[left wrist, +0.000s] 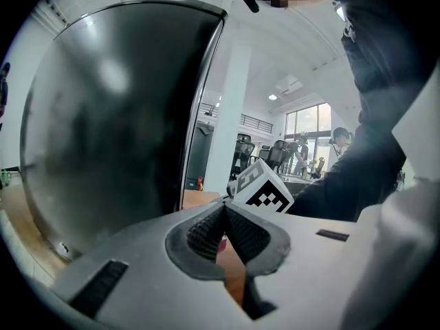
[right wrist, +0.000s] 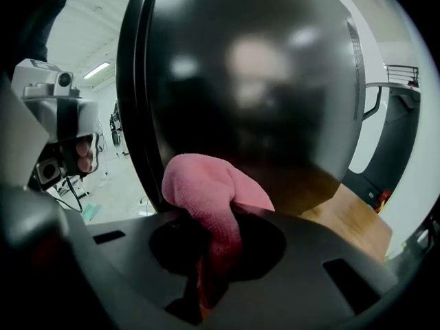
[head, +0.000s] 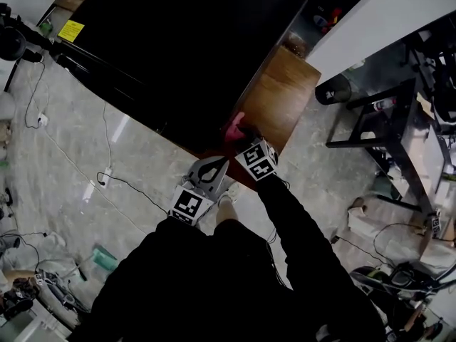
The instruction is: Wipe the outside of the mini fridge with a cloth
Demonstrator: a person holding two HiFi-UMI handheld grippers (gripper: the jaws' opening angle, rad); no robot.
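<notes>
A pale marbled floor [head: 85, 148] with loose cables fills the left of the head view. The black mini fridge [head: 185, 41] stands on a wooden top [head: 281, 95] that sticks out past it on the right, and a yellow label [head: 71, 29] sits near its far left corner. To the right of the wooden top is a black metal frame [head: 385, 127]. The person's dark sleeve [head: 299, 226] reaches up from the bottom of the head view towards the near corner of the fridge.

The right gripper [head: 246, 140] is at that corner. Its jaws are clamped on a pink cloth [head: 234, 127], and its marker cube faces the head camera. In the right gripper view, the cloth [right wrist: 206, 191] runs up between the jaws of the right gripper [right wrist: 214, 234] and bunches into a rounded wad. The wad lies against the glossy dark face of the fridge [right wrist: 254, 81], low down near the wooden top.

The left gripper [head: 214, 168] is just beside the right one on the person's side and does not touch the fridge. In the left gripper view, the ribbed jaws of the left gripper [left wrist: 223, 215] meet at their tips with nothing between them. The fridge [left wrist: 110, 129] rises at the left of that view, and the right gripper's marker cube stands just beyond the tips.
</notes>
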